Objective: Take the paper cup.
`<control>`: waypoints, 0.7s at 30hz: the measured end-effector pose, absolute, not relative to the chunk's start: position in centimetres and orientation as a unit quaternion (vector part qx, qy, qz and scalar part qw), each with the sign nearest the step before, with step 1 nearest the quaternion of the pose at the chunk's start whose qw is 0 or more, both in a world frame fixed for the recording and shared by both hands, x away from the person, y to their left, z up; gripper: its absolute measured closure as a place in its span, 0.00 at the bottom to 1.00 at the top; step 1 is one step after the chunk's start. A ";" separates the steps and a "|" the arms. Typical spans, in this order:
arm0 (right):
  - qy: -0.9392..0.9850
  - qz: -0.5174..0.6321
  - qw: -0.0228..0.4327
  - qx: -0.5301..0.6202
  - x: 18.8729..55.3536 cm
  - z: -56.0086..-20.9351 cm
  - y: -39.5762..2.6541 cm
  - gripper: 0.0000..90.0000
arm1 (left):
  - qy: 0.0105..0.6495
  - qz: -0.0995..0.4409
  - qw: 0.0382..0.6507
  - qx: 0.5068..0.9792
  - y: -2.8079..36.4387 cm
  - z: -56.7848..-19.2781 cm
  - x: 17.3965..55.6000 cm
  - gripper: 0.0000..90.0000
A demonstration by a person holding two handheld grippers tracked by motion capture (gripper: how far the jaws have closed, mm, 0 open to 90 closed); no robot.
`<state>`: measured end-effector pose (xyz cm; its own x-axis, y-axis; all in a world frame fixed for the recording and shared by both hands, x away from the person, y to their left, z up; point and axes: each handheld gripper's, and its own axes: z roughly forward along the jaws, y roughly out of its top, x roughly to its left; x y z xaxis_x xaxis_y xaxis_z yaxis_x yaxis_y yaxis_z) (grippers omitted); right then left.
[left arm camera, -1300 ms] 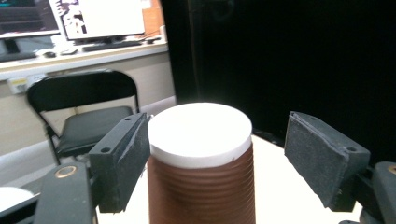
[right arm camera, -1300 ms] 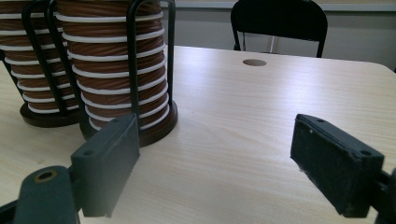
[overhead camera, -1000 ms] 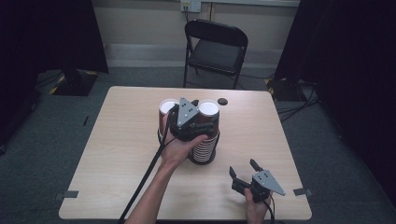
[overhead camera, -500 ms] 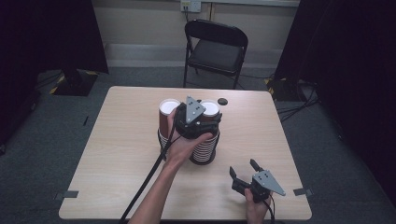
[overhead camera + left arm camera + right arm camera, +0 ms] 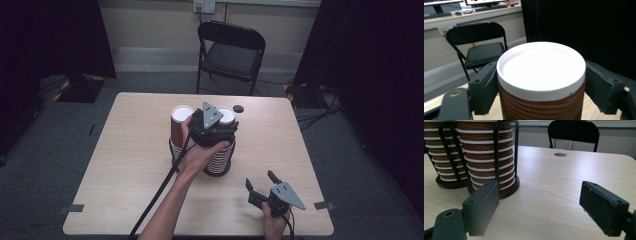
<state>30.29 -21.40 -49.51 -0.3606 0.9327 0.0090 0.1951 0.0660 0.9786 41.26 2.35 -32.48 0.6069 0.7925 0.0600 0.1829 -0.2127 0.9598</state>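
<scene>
Above the table, left claw clenches the top cup, jaws just closing.

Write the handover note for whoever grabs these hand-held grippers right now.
Left hand-held gripper: jaws have just been closing, pads on the top cup of the right-hand stack, which sits in a black wire holder.
Right hand-held gripper: open, holding nothing, resting low near the table's front right edge.
Second cup stack stands just left of the first.
Done: top cup gripped. Left: probably lift it off the stack; it isn't out yet.
</scene>
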 end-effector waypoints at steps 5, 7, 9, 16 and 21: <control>0.639 0.523 0.352 0.441 30.3 -49.5 -21.4 0.17 | 0.336 0.281 0.529 0.727 2.5 -32.3 41.4 0.25; 0.639 0.523 0.352 0.441 30.3 -49.5 -21.4 0.17 | 0.334 0.283 0.531 0.725 2.5 -32.3 41.4 0.25; 0.639 0.523 0.352 0.441 30.3 -49.5 -21.4 0.17 | 0.336 0.282 0.537 0.721 2.5 -32.2 41.3 0.25; 0.639 0.523 0.351 0.442 30.3 -49.5 -21.4 0.17 | 0.333 0.279 0.551 0.713 2.8 -31.9 41.2 0.25; 0.639 0.524 0.351 0.441 30.3 -49.5 -21.5 0.17 | 0.340 0.273 0.568 0.698 3.2 -31.7 41.4 0.25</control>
